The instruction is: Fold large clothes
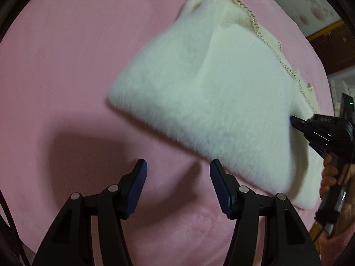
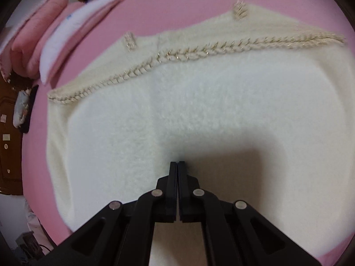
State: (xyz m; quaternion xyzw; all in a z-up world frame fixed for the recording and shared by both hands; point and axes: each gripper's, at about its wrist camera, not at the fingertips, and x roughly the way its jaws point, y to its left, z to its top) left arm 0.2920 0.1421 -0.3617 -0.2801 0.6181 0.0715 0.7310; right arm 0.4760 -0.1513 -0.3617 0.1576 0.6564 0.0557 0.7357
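Left gripper (image 1: 178, 168) jaws spread wide, nothing between them, over pink bedspread (image 1: 66, 66).
Right gripper (image 2: 177, 162) jaws pressed together at the fluffy white sweater (image 2: 199, 102), whether pinching fabric I can't tell.

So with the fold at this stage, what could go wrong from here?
1. The right hand-held gripper is shut with its tips at the fluffy sweater; whether it pinches any fabric is unclear, so the pile may slip free when pulled.
2. The left hand-held gripper is open over the pink blanket, off the sweater, so a one-sided pull may skew the fold.
3. The braided trim could snag.
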